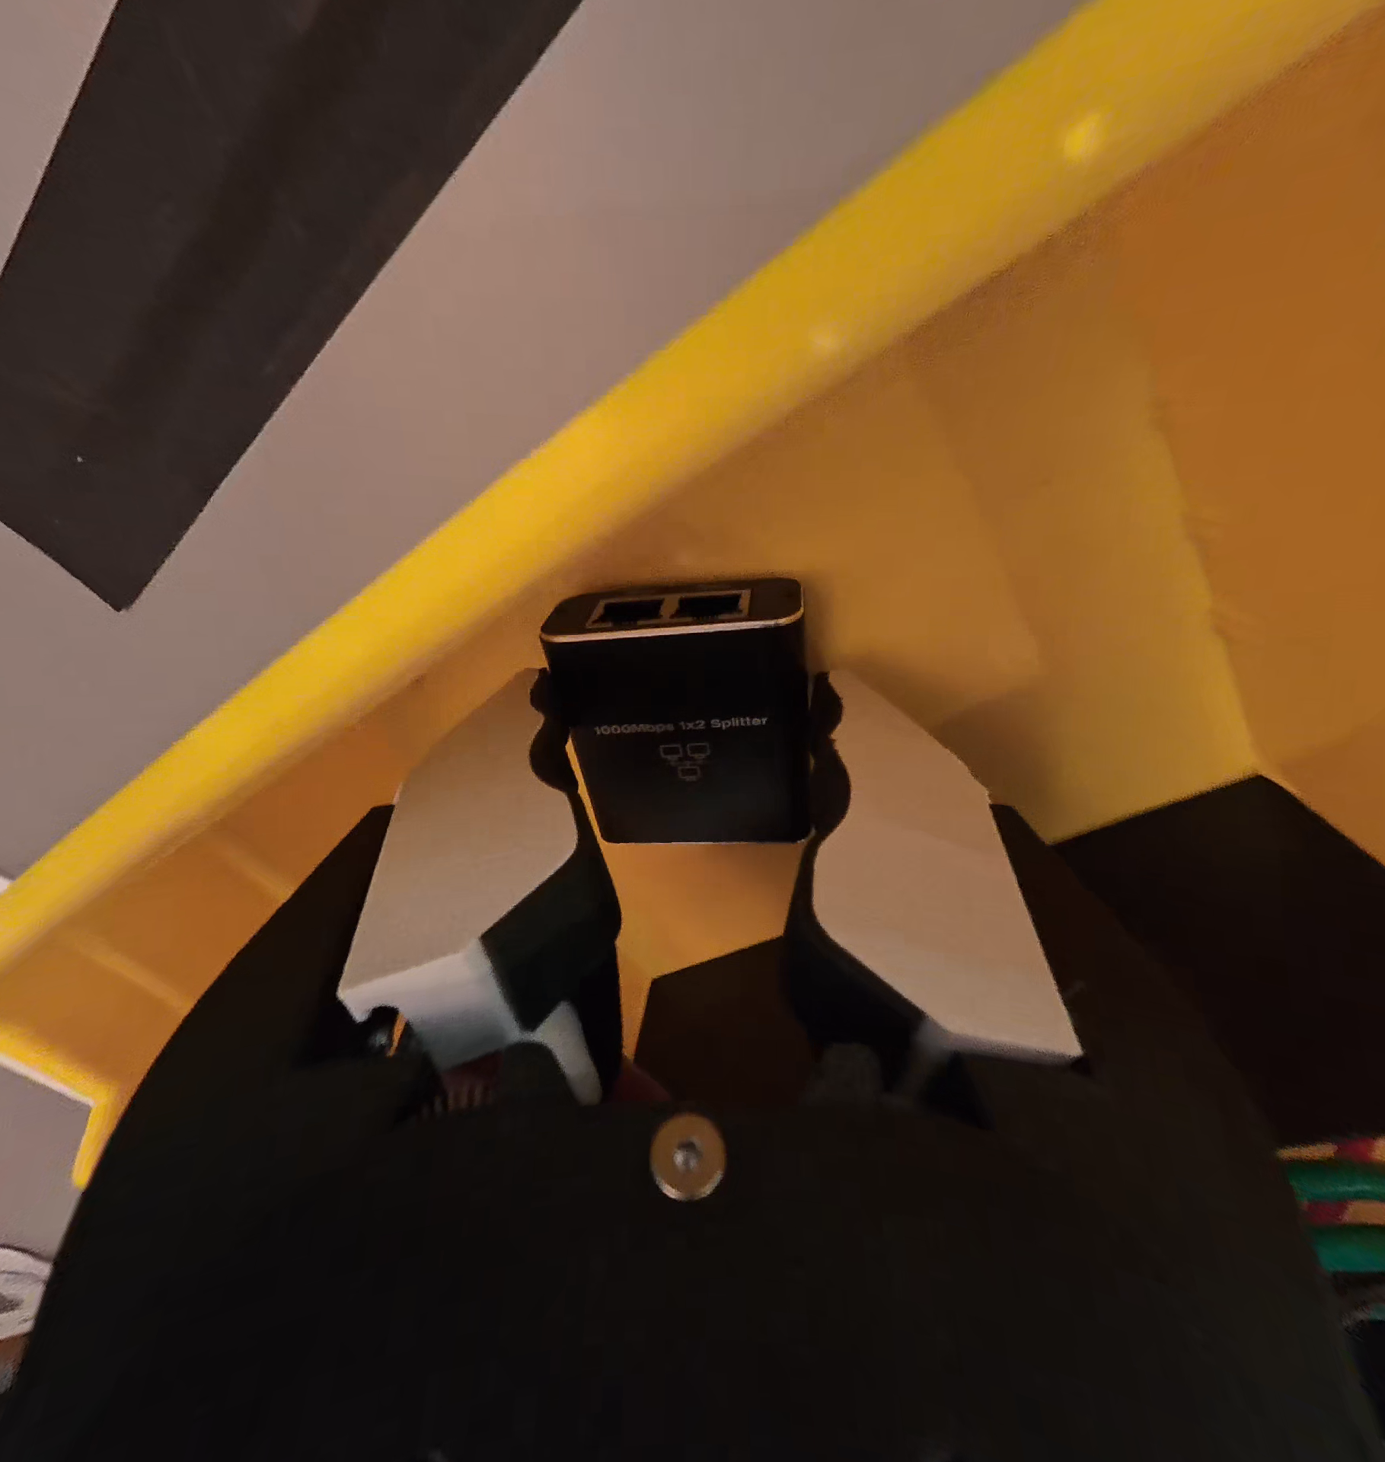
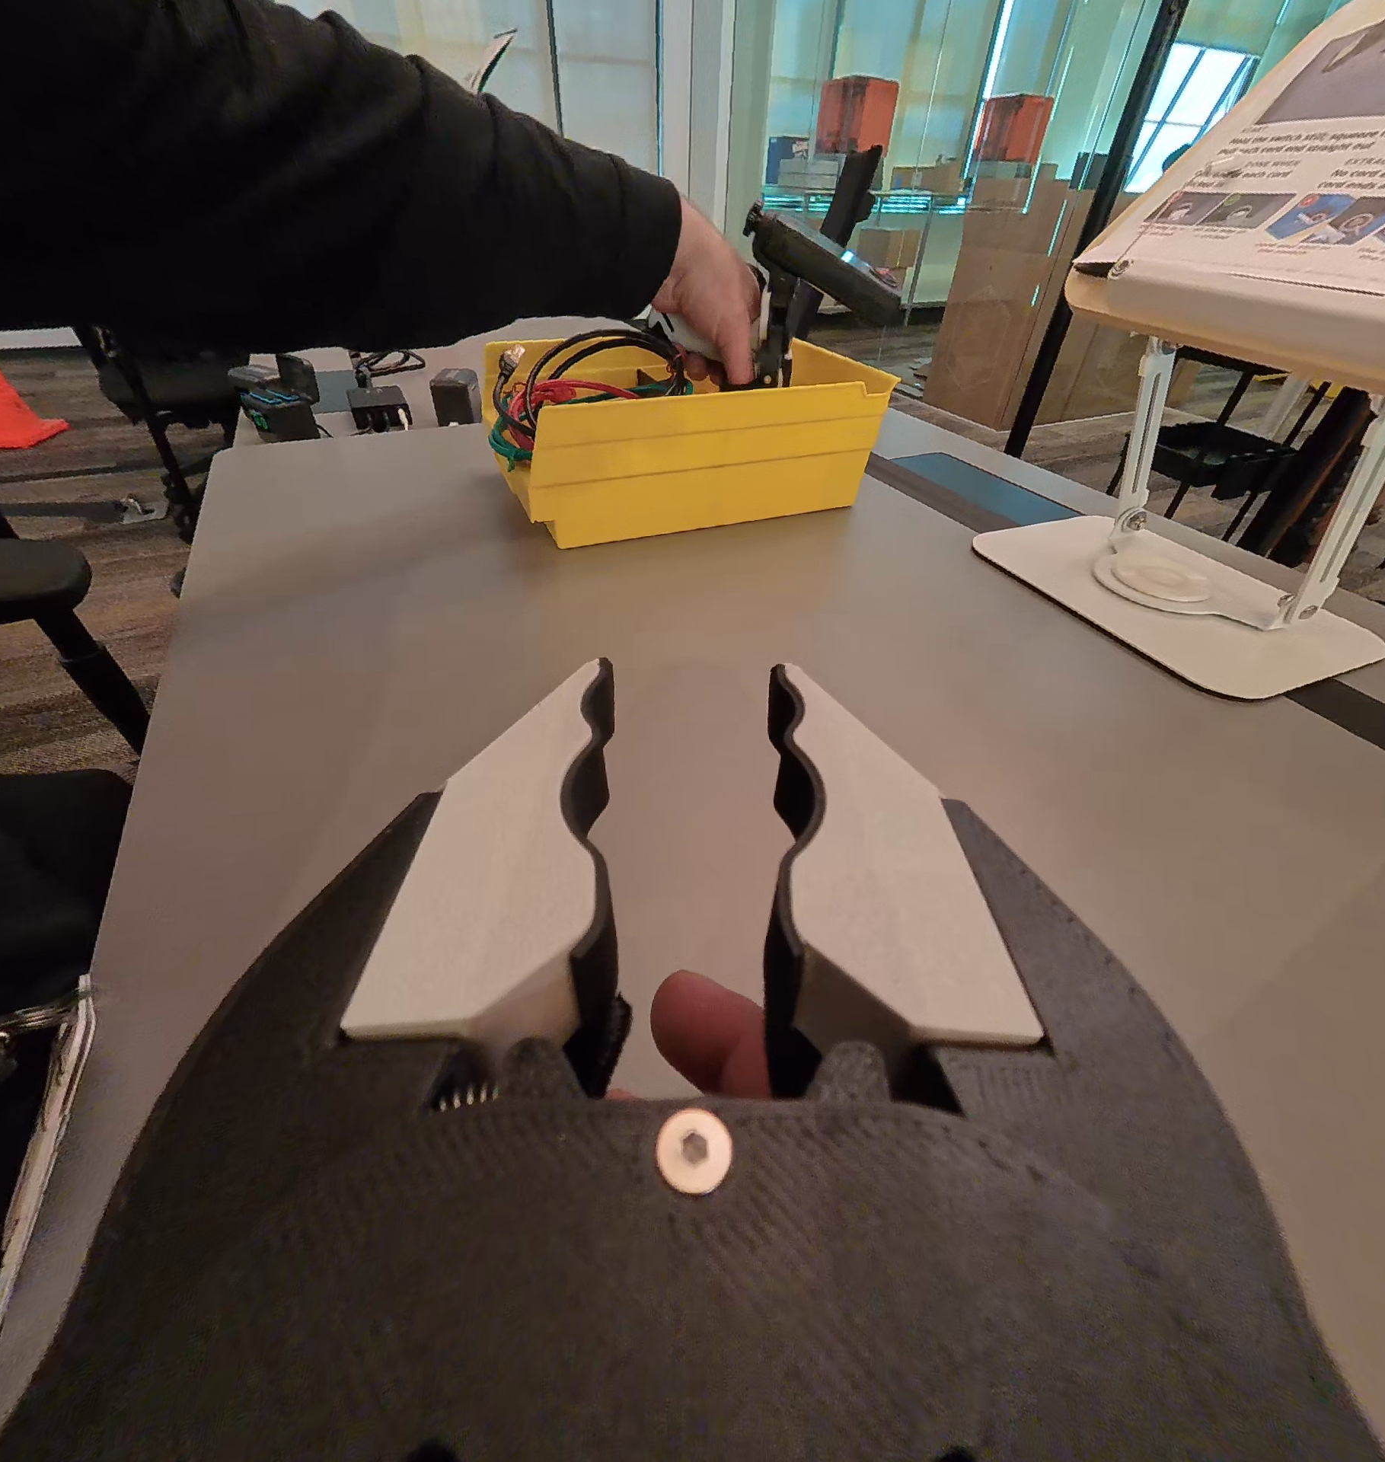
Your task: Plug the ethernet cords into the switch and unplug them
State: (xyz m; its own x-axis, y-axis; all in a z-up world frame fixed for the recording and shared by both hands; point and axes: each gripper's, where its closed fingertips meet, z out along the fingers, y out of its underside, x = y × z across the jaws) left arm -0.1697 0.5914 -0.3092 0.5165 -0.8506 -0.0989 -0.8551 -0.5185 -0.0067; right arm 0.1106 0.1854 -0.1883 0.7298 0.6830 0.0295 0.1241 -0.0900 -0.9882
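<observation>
Gripping the small black switch [image 1: 685,712] by its sides, the left gripper [image 1: 679,716] holds it inside the yellow bin [image 1: 1069,395], two empty ports facing away. Coloured cords [image 2: 586,388] lie coiled in the bin's near-left end. Well back over the grey table [image 2: 436,593], the right gripper [image 2: 690,688] hovers with its fingers apart and nothing between them. A white stand [image 2: 1179,601] sits at right.

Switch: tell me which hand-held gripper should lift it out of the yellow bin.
Left. The left hand-held gripper is already shut on the switch inside the yellow bin. The right hand-held gripper hangs open and empty over the table, well short of the bin.
</observation>
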